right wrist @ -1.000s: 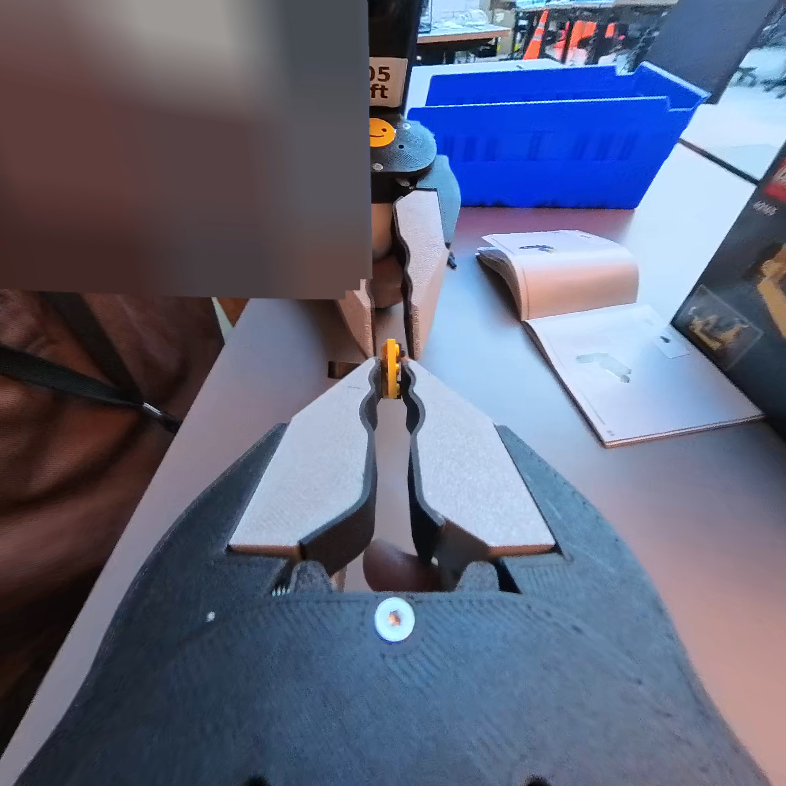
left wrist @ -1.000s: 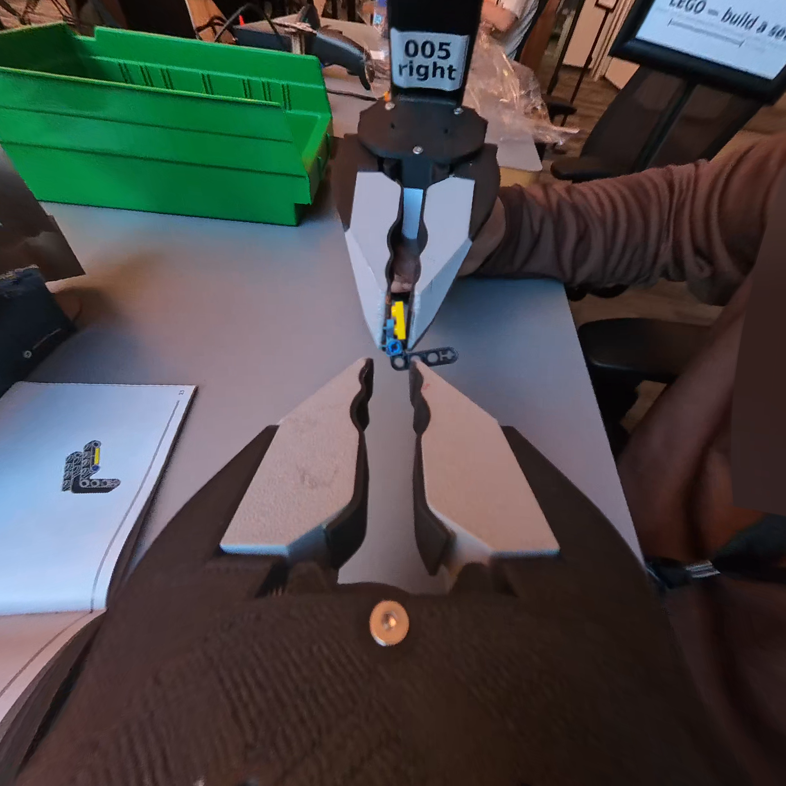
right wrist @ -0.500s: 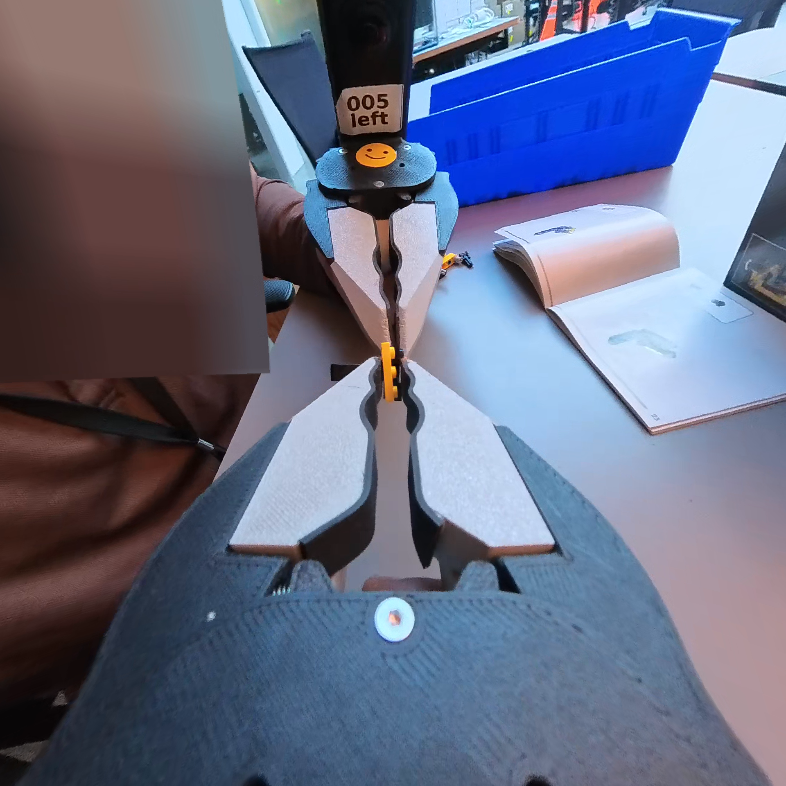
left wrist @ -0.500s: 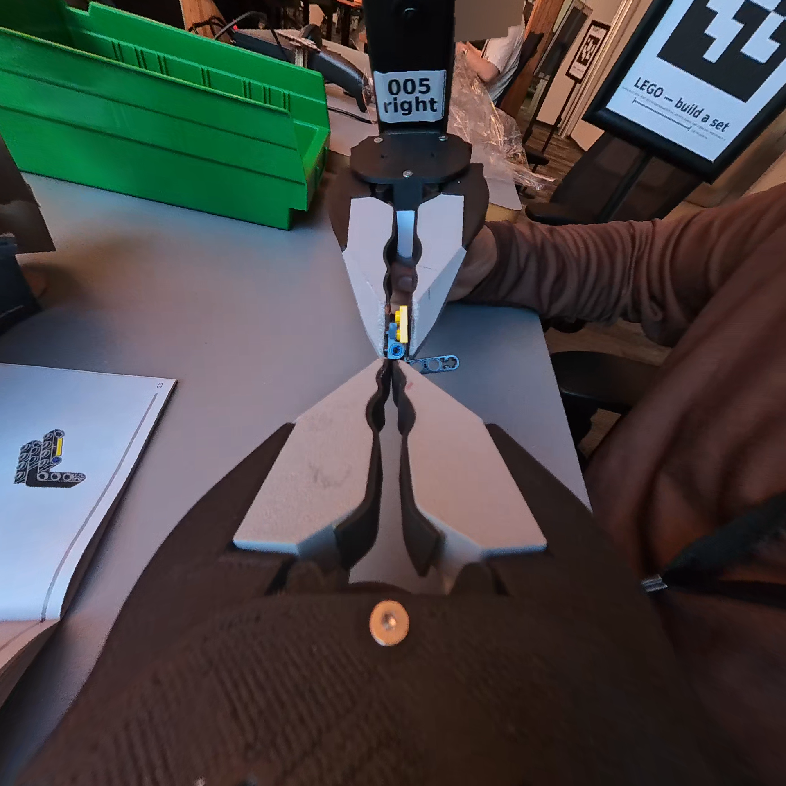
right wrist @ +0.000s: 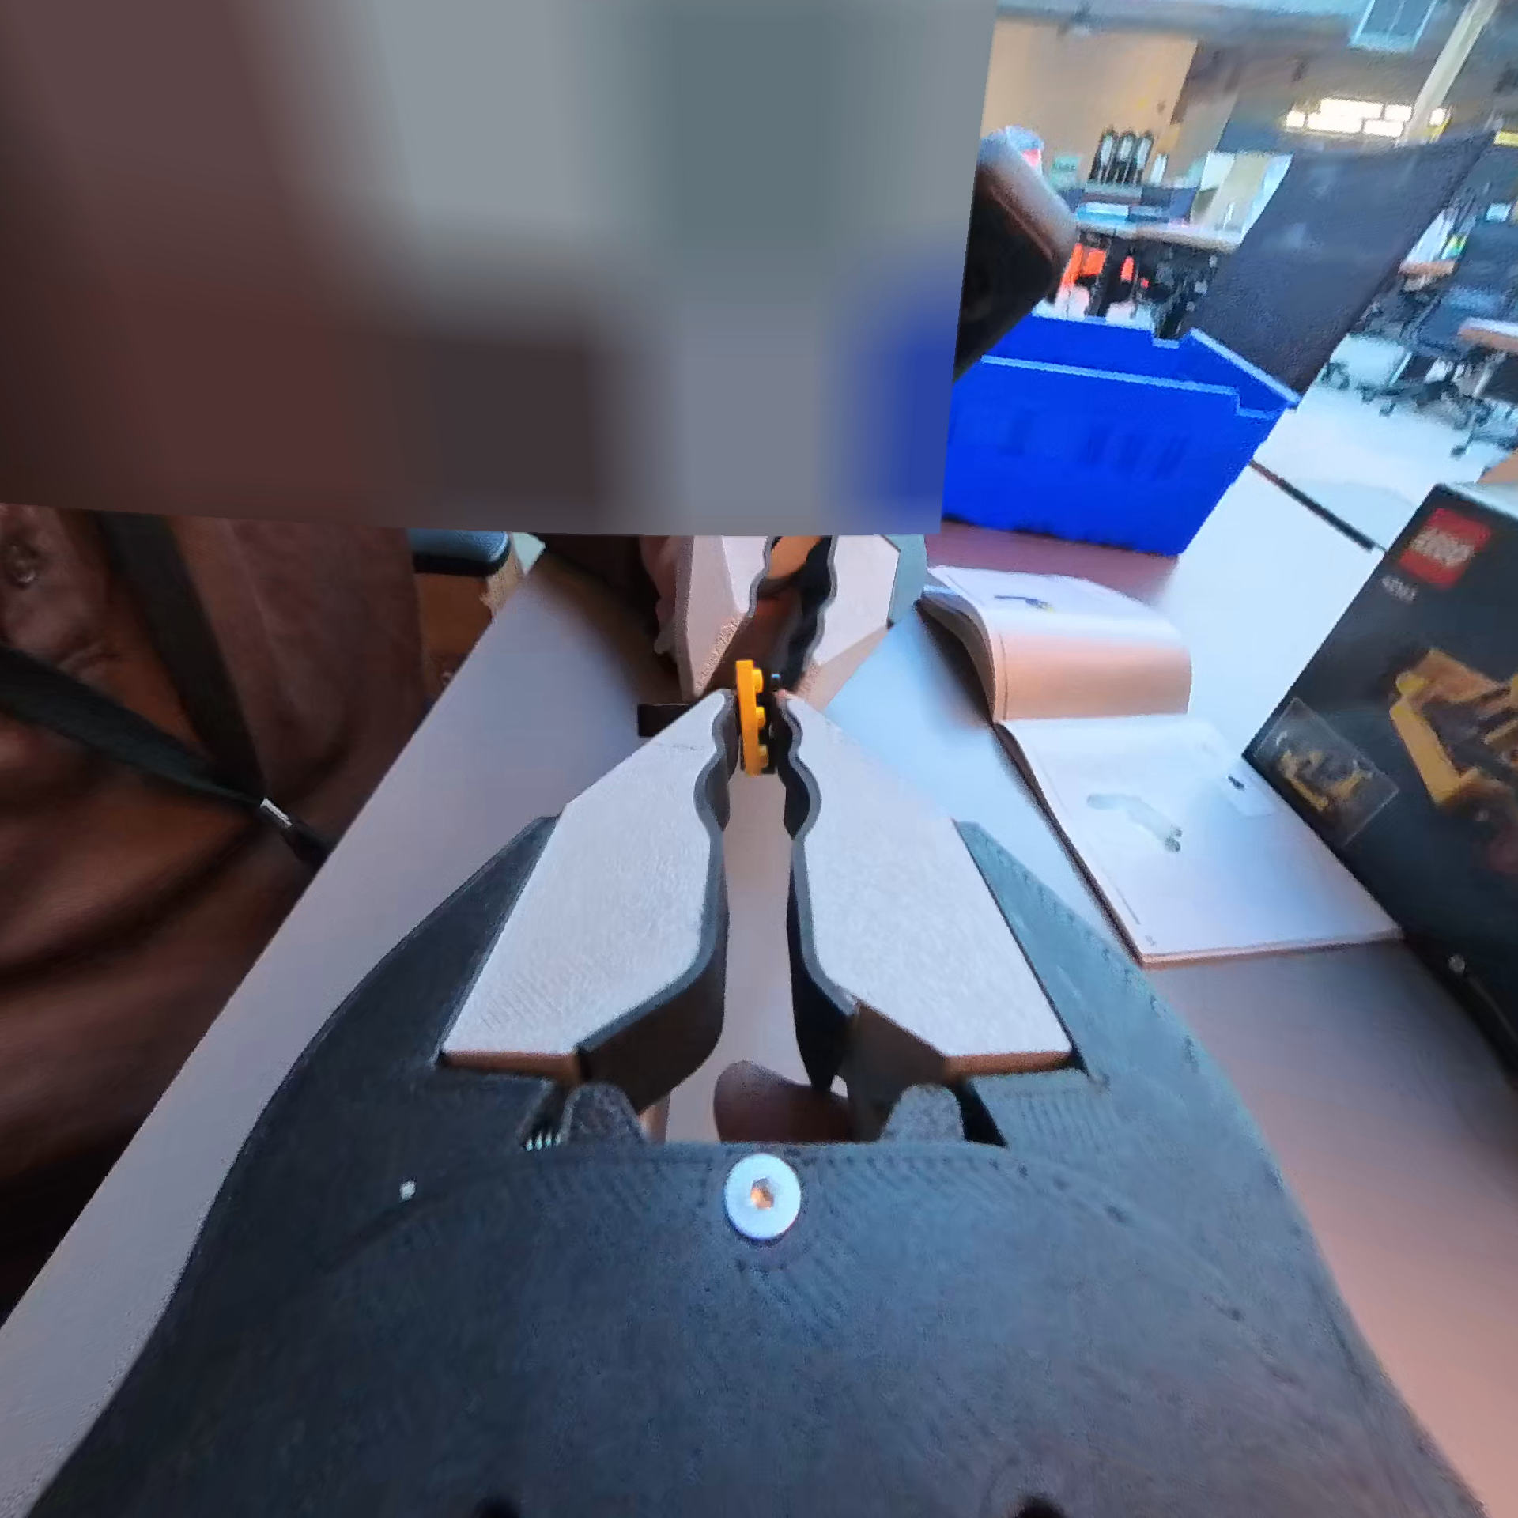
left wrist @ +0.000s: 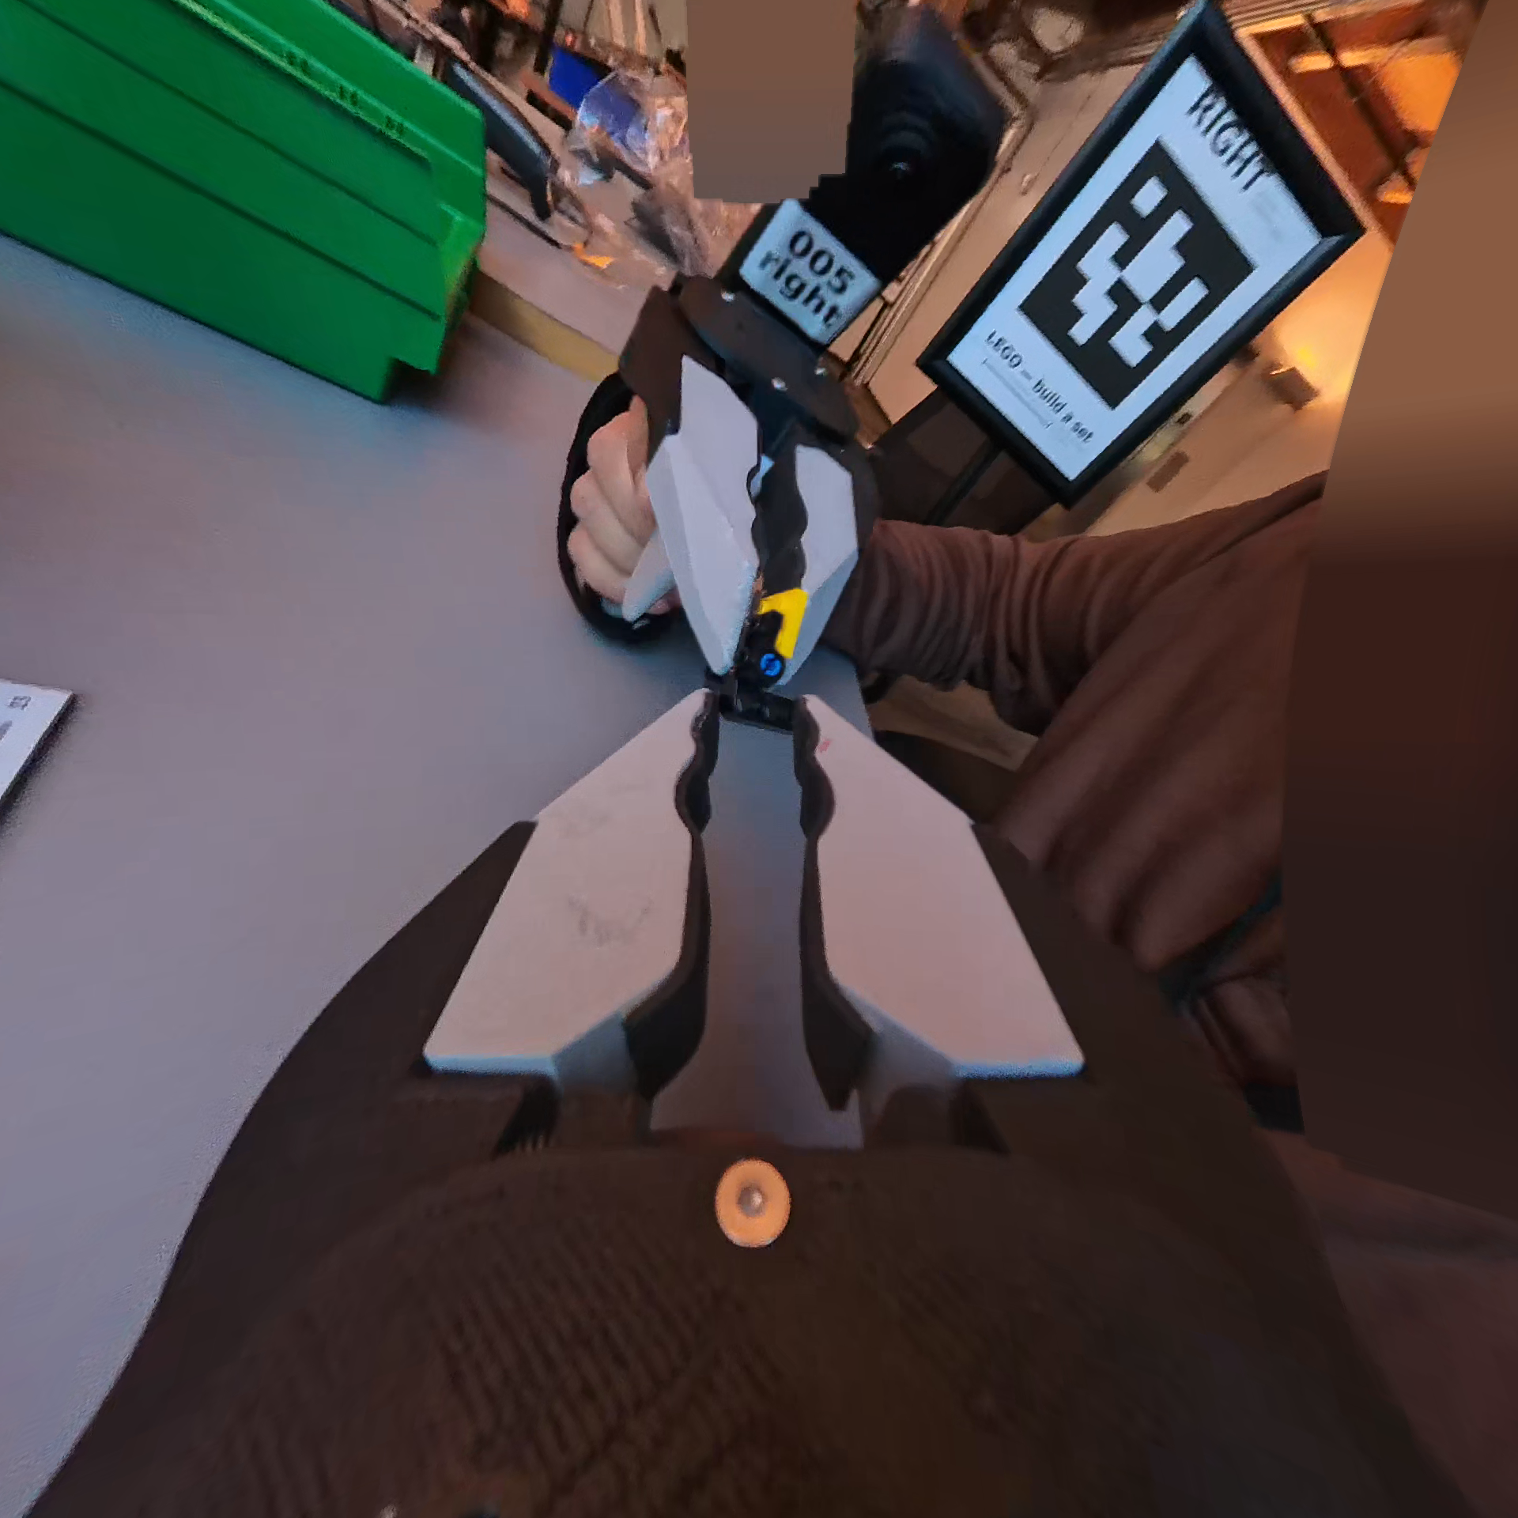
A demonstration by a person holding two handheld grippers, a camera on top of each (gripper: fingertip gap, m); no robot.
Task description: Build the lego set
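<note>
- In the right wrist view, the right gripper (right wrist: 760,723) is seen clamped on a small lego assembly (right wrist: 752,717): a yellow studded plate stood on edge, its long axis running along the fingers and its far end poking out past the tips, with dark pieces against its right face.
- In the left wrist view the same lego assembly (left wrist: 772,637) is seen slanted, the yellow part uppermost, a blue pin below it and a dark piece at the bottom, all pinched in the right gripper (left wrist: 760,657), which is tilted over to the right.
- The left gripper (left wrist: 752,710) is held with a narrow gap between its tips; the dark bottom end of the assembly lies in that gap, but whether the tips press on it cannot be told.
- The two grippers meet tip to tip above the near edge of the grey table (left wrist: 246,575).
- A hand (left wrist: 612,509) is wrapped round the right gripper's grip.
- An open instruction booklet (right wrist: 1150,788) lies on the table to the right, with a dark set box (right wrist: 1413,739) standing just beside it.
- Farther off, a blue bin (right wrist: 1101,443) stands on the table; its contents cannot be seen.
- In the left wrist view a green bin (left wrist: 230,189) stands at the far left; its inside is hidden too.
- A framed sign (left wrist: 1142,263) stands beyond the table edge.
</note>
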